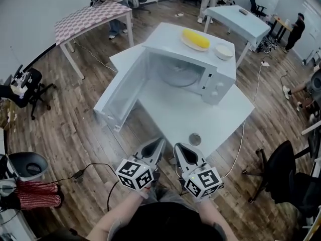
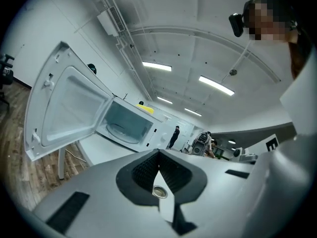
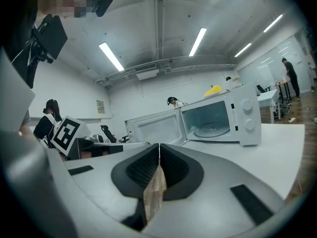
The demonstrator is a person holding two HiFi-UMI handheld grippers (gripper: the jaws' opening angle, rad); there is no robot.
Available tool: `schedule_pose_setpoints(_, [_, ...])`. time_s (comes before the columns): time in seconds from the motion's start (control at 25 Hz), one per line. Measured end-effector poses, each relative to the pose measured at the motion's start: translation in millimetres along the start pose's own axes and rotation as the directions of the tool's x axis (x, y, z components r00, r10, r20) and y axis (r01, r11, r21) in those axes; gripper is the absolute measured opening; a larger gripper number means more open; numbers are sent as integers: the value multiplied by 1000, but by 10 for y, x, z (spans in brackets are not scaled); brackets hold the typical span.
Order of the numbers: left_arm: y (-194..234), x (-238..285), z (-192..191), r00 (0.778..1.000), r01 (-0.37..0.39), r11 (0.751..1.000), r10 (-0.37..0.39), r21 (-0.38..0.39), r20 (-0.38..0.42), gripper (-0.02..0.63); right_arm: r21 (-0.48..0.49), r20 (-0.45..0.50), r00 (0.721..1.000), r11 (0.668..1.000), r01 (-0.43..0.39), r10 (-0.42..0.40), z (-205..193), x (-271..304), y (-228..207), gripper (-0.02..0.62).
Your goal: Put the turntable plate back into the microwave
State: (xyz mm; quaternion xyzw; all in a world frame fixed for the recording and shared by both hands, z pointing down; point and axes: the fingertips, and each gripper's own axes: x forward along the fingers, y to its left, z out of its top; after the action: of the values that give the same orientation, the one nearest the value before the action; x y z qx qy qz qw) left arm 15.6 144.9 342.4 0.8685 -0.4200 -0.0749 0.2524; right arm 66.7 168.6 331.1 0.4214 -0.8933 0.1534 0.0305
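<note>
The white microwave stands on the white table with its door swung wide open to the left. The glass turntable plate lies inside the cavity, also seen in the left gripper view and the right gripper view. My left gripper and right gripper hover side by side at the table's near edge, well short of the microwave. Both are shut with nothing between the jaws, which meet in the left gripper and the right gripper.
A small round metal disc lies on the table near the grippers. On the microwave's top sit a yellow object on a plate and a white bowl. A checkered table, another white table, office chairs, floor cables and people surround.
</note>
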Motion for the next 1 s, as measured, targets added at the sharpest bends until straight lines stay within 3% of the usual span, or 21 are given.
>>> schedule_pose_setpoints(0.36, [-138,-146,-108,999,-34,999,34,32,5,12,-2,9,1000,1000,-30,30,-61,-206,110,28])
schedule_pose_setpoints(1.0, [-395,-88,-437,998,-31,999,33,38,-48,12,-11,-2,999,999,-42,42,-106,-446,46,28])
